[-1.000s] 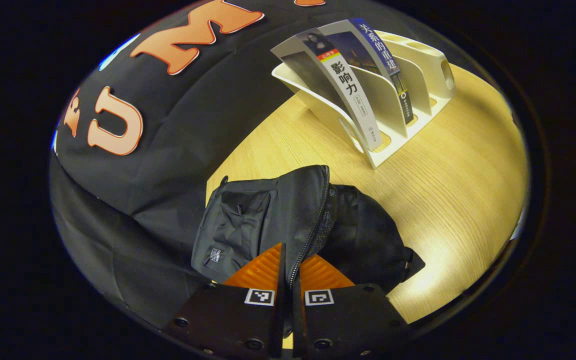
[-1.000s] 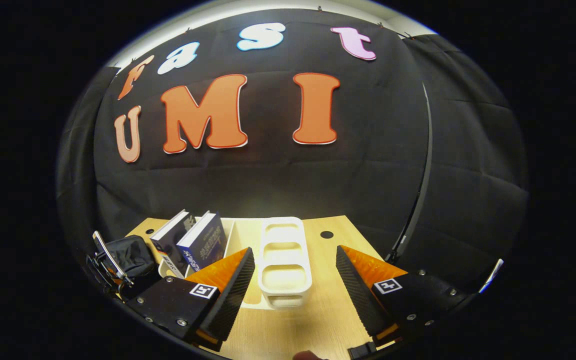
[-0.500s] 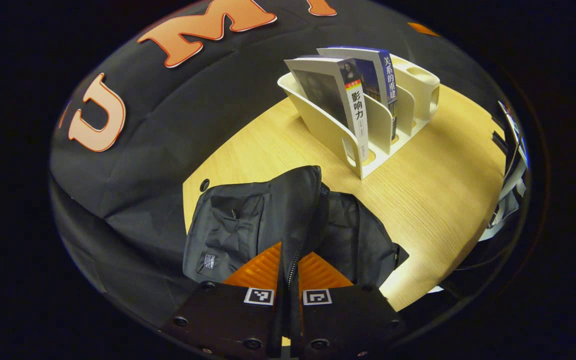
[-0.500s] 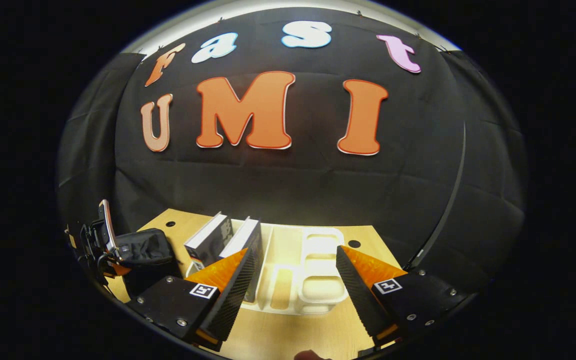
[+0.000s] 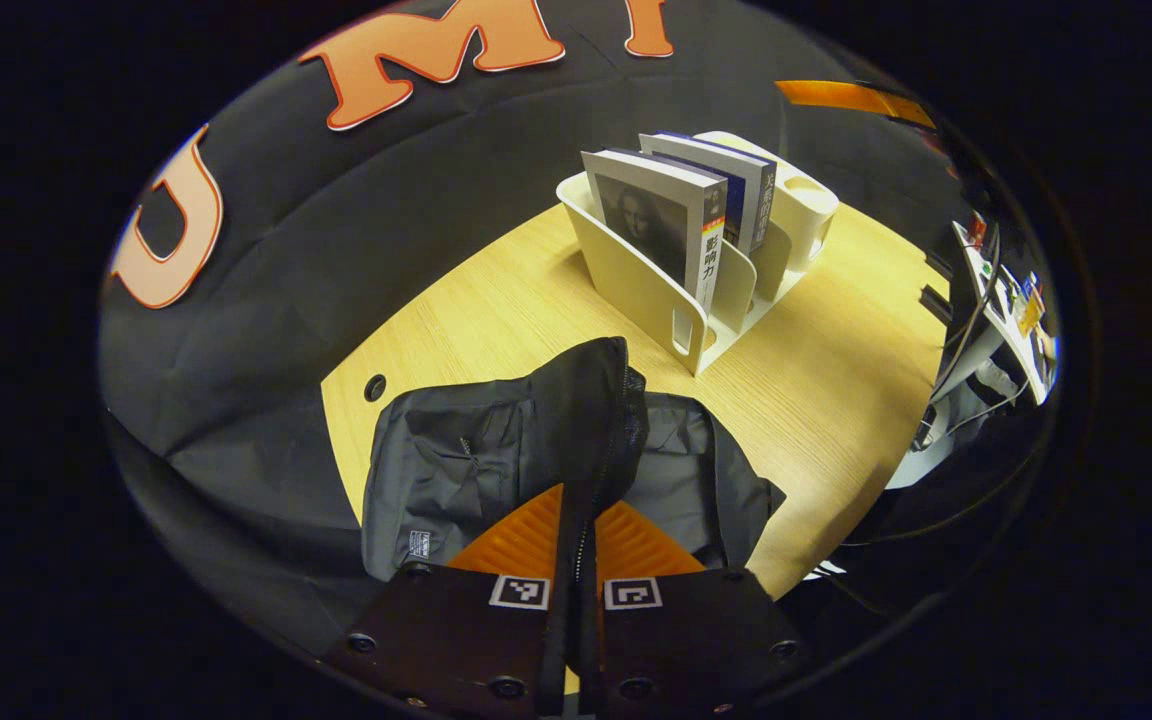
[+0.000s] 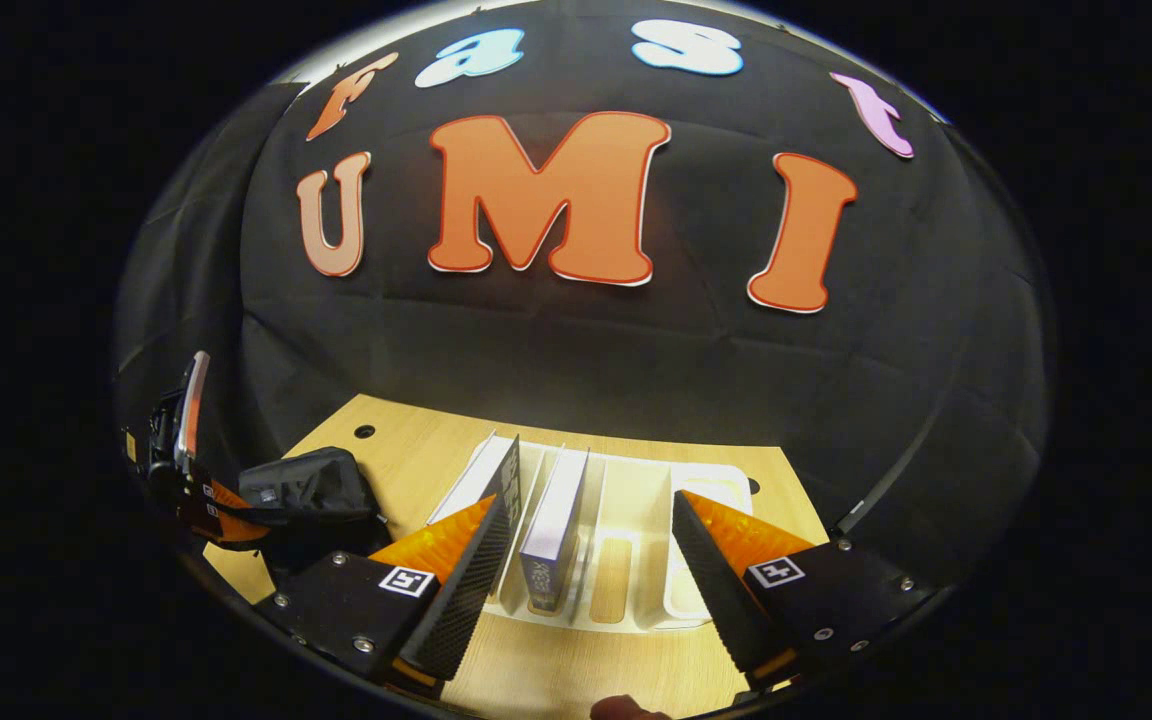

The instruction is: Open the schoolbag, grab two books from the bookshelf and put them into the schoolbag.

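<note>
The black schoolbag [image 5: 476, 450] lies on the wooden table [image 5: 836, 360]. My left gripper [image 5: 581, 495] is shut on its zippered flap edge and holds that edge raised. Behind the bag stands a white bookshelf rack [image 5: 651, 295] with two upright books: a grey one with a portrait cover [image 5: 648, 215] and a blue-spined one [image 5: 741, 190]. In the right gripper view my right gripper [image 6: 588, 505] is open above the rack [image 6: 636, 560]. The blue book [image 6: 556, 510] stands between its fingers and the grey book [image 6: 496, 480] is against its left finger. The bag [image 6: 311, 485] and left gripper [image 6: 186, 470] sit far left.
The booth's black cloth wall [image 6: 576, 360] closes off the back and left of the table. A cable hole [image 5: 374, 387] lies near the bag. The rack's right slots [image 6: 696, 530] hold no books. Past the table's right edge is a cluttered stand [image 5: 996, 310].
My right gripper has shifted left along the rack, from the bookless slots to over the two books. The left gripper has kept its hold on the bag's flap while its view swung.
</note>
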A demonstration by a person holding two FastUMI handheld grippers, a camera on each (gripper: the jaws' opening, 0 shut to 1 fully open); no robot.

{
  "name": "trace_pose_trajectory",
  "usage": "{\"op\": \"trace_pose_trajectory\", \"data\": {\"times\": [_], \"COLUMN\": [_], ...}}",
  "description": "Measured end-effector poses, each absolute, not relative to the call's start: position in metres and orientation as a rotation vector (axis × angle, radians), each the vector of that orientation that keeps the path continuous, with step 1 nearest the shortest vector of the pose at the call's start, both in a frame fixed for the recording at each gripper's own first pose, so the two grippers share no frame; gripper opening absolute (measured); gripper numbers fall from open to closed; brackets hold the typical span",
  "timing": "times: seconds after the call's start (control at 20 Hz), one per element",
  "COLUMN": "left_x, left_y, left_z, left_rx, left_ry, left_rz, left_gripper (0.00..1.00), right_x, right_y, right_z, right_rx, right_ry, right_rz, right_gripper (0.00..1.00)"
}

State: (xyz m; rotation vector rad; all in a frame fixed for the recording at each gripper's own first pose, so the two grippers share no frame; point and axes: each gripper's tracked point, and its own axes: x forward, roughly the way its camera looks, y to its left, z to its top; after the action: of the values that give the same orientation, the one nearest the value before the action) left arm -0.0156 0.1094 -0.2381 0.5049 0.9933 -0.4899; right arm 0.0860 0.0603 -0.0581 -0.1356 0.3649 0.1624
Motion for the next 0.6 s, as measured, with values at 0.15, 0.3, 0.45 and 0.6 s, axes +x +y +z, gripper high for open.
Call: {"op": "trace_pose_trajectory", "data": {"times": [0.15, 0.3, 0.45, 0.6], "left_x": [-0.014, -0.011, -0.010, -0.006], "left_y": [0.112, 0.122, 0.125, 0.135], "left_z": [-0.225, -0.213, -0.204, -0.196], "left_rx": [0.462, 0.461, 0.428, 0.435], "left_ry": [1.015, 1.024, 1.051, 1.058], "left_rz": [-0.524, -0.535, -0.565, -0.579], "left_gripper": [0.06, 0.06, 0.06, 0.05], "right_x": [0.096, 0.106, 0.118, 0.133], "right_y": [0.078, 0.100, 0.121, 0.132], "right_z": [-0.049, -0.047, -0.050, -0.059], "right_rx": [-0.230, -0.297, -0.318, -0.321], "right_ry": [0.362, 0.388, 0.443, 0.510], "right_rz": [0.164, 0.188, 0.221, 0.239], "right_gripper": [0.98, 0.98, 0.99, 0.99]}}
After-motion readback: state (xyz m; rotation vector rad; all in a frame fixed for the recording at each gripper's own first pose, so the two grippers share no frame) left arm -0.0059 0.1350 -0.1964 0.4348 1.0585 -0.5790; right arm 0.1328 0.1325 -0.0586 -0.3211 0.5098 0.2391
